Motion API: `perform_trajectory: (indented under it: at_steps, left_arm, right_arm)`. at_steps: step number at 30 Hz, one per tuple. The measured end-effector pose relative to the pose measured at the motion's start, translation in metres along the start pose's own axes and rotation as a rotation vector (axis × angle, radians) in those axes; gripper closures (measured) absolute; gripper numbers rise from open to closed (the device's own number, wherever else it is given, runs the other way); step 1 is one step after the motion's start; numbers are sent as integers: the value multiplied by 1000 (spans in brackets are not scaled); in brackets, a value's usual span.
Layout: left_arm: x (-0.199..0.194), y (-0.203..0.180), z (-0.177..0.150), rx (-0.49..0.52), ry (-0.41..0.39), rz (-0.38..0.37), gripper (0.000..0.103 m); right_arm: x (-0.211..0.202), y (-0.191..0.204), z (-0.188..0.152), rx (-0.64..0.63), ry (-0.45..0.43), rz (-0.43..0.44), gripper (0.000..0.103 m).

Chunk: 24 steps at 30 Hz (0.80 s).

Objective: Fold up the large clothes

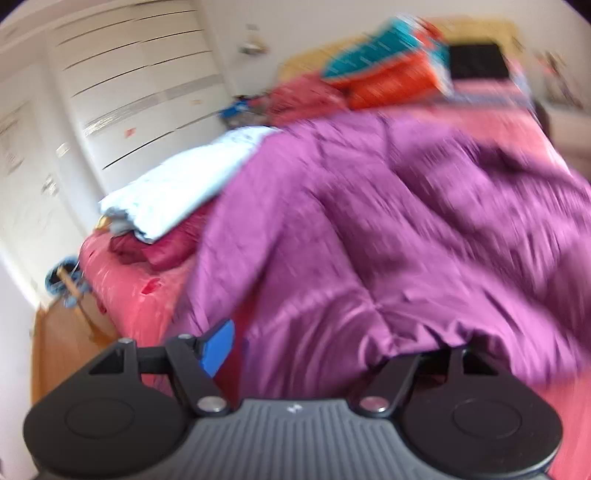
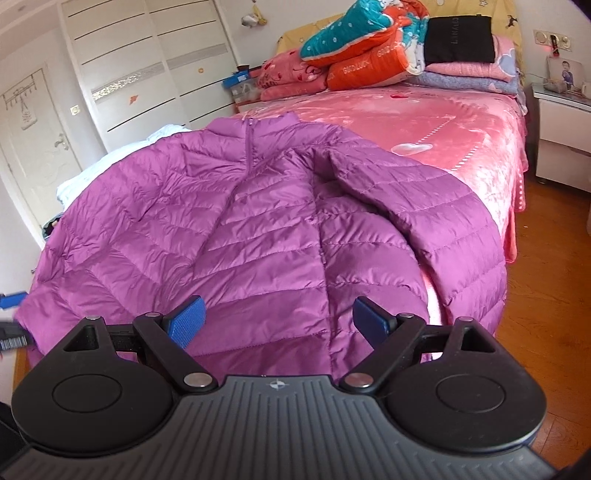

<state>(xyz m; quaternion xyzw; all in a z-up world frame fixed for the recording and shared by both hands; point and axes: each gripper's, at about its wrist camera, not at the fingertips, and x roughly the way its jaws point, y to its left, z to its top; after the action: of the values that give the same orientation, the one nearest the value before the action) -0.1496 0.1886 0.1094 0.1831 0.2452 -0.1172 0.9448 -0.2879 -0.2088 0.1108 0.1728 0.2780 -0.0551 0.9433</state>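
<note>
A purple quilted down jacket (image 2: 258, 221) lies front up on the pink bed (image 2: 461, 122), collar toward the pillows, its right sleeve folded across and hanging over the bed's edge. My right gripper (image 2: 279, 323) is open and empty above the jacket's hem. The left wrist view is blurred; the jacket (image 1: 369, 240) fills it. My left gripper (image 1: 332, 347) is at the jacket's lower left edge with its jaws wide apart; the left blue pad (image 1: 218, 347) shows and the right pad is hidden under the fabric. The left gripper's tip also shows in the right wrist view (image 2: 11, 299).
Folded quilts (image 2: 362, 48) and a black garment (image 2: 458, 35) are stacked at the headboard. A light blue cloth (image 1: 177, 192) lies at the bed's left side. White wardrobe doors (image 2: 147, 66) stand on the left, a nightstand (image 2: 561, 114) on the right, over a wooden floor (image 2: 546, 295).
</note>
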Motion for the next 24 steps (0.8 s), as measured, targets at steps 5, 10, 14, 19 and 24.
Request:
perform_trajectory:
  at_steps: [5, 10, 14, 19, 24]
  left_arm:
    - [19, 9, 36, -146, -26, 15, 25]
    - [46, 3, 48, -175, 20, 87, 23]
    - [62, 1, 33, -147, 60, 118, 23]
    - [73, 4, 10, -149, 117, 118, 24]
    - [80, 7, 0, -137, 133, 132, 25]
  right_arm:
    - [-4, 7, -4, -54, -6, 11, 0]
    - [-12, 26, -12, -203, -29, 88, 0]
    - [-13, 50, -25, -404, -26, 88, 0]
    - [6, 55, -36, -515, 36, -36, 0]
    - [16, 43, -35, -471, 124, -18, 0]
